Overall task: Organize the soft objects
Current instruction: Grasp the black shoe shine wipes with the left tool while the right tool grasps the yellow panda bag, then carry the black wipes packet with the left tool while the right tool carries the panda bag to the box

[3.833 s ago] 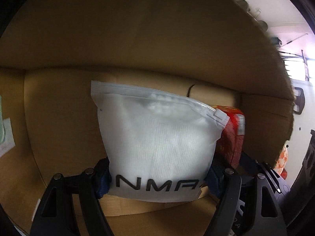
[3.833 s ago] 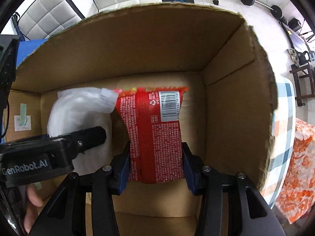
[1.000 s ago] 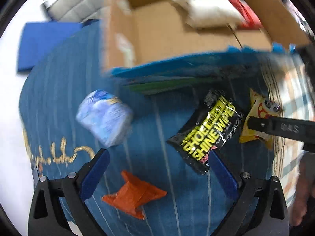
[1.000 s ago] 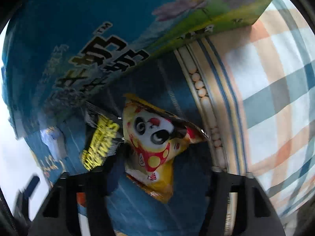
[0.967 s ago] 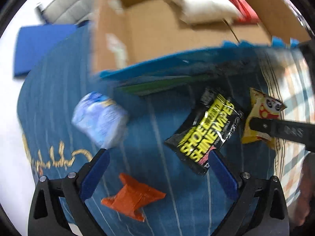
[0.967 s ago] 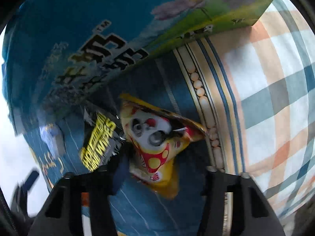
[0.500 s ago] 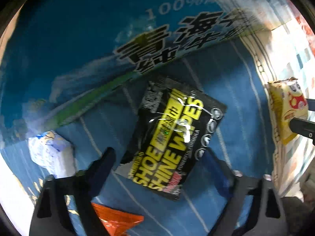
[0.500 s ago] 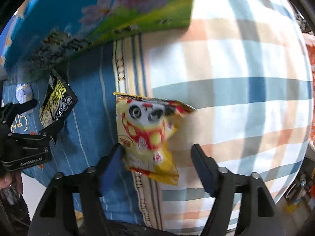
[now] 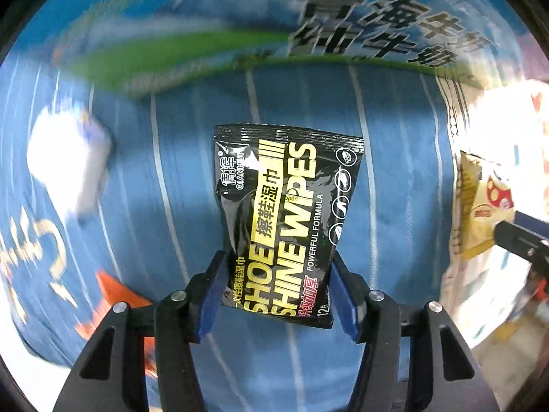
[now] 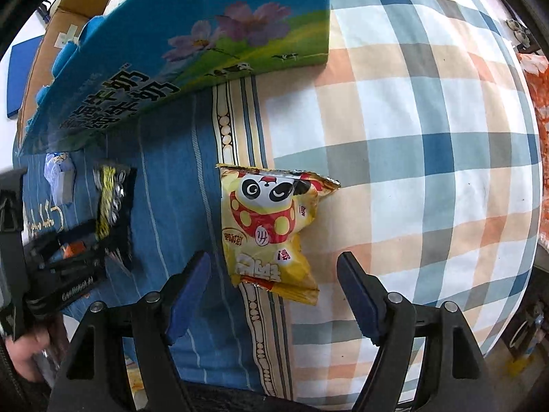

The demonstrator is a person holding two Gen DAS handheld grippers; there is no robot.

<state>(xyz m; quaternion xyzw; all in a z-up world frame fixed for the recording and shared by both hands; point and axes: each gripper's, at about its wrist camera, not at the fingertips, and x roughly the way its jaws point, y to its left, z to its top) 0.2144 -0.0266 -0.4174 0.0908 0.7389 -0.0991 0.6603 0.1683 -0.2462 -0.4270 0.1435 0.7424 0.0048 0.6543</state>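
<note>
A black and yellow shoe shine wipes pack lies on the blue striped cloth. My left gripper has its blue pads against both sides of the pack's lower end. The pack also shows in the right wrist view. A yellow panda snack bag lies where the blue cloth meets the plaid cloth. My right gripper is open, its pads wide on either side of the bag's lower end and not touching it. The bag shows at the right edge of the left wrist view.
The blue printed carton stands just behind both items; its open cardboard top is partly visible. A white and blue tissue pack and an orange packet lie left of the wipes. Plaid cloth spreads to the right.
Both grippers left the white pouch and red packet in the carton and came down to the cloth. The left one closed in on the wipes pack; the right one centred over the panda bag.
</note>
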